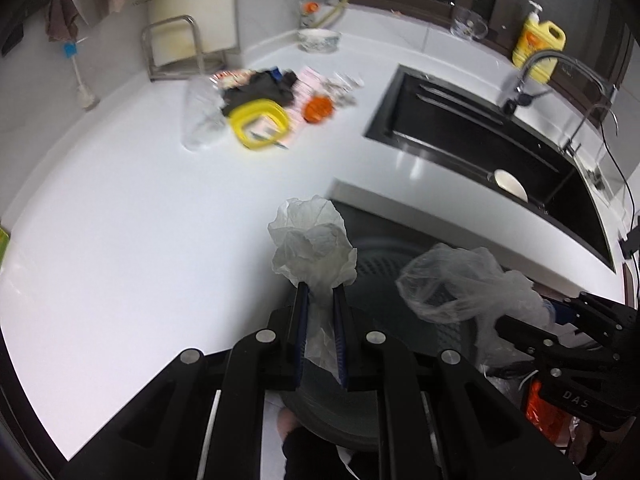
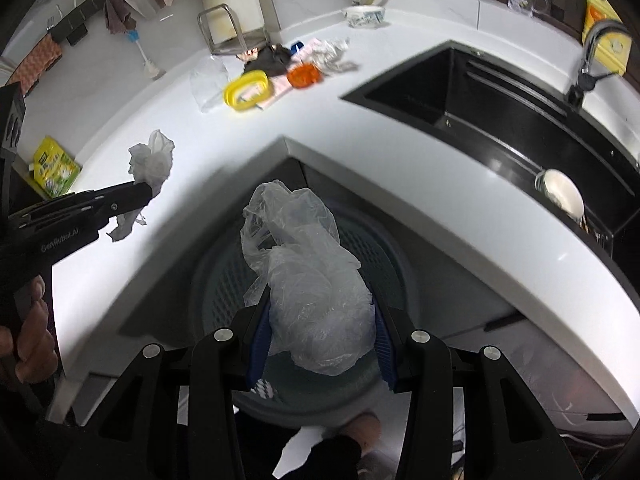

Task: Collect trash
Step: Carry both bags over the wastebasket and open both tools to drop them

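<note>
My left gripper (image 1: 320, 290) is shut on a crumpled white tissue (image 1: 310, 240), held near the inner corner of the white counter (image 1: 120, 220). In the right wrist view the same tissue (image 2: 152, 160) sticks out of the left gripper (image 2: 146, 192) over the counter edge. My right gripper (image 2: 320, 300) is shut on a bunched clear plastic bag (image 2: 312, 272), which hangs above a grey perforated bin (image 2: 384, 248) on the floor. From the left wrist the bag (image 1: 452, 280) and right gripper (image 1: 548, 312) show at the right, over the bin (image 1: 380, 264).
A pile of trash at the counter's back holds a yellow lid (image 2: 246, 90), an orange piece (image 2: 305, 76), black items (image 2: 268, 60) and a clear bag (image 2: 208, 80). A black sink (image 2: 480, 112) with a bowl (image 2: 562, 194) lies right. A green packet (image 2: 54, 166) lies left.
</note>
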{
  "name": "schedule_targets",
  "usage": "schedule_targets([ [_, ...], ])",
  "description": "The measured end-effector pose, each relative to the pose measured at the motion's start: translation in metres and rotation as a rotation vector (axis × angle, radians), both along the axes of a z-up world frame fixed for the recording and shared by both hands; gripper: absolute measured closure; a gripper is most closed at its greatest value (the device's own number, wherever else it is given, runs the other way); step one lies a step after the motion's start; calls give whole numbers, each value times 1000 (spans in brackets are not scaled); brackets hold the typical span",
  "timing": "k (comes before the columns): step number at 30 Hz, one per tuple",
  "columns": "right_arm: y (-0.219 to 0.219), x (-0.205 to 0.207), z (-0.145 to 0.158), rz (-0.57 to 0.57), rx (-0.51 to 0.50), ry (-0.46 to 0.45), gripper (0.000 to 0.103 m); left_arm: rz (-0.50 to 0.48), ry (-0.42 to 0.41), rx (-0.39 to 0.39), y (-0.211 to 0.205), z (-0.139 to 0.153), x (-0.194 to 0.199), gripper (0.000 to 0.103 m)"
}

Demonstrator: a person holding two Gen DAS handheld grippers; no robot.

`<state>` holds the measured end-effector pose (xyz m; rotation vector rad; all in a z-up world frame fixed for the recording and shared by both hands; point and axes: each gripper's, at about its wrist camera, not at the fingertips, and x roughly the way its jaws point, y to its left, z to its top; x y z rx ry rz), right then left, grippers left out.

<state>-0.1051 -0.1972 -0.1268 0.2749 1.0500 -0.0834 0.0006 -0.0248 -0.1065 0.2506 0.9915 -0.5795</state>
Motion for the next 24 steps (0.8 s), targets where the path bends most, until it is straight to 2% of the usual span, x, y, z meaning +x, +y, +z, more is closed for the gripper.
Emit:
schedule_targets([
  [9, -17, -16, -29, 60, 27, 52, 60, 42, 108, 28, -23, -38, -34, 90],
  [22, -19, 7, -58, 125, 82, 78, 60, 118, 148, 71, -29, -57, -40, 87],
  [24, -19, 10, -64, 131, 86, 88, 60, 129, 153, 80, -30, -60, -40, 83],
])
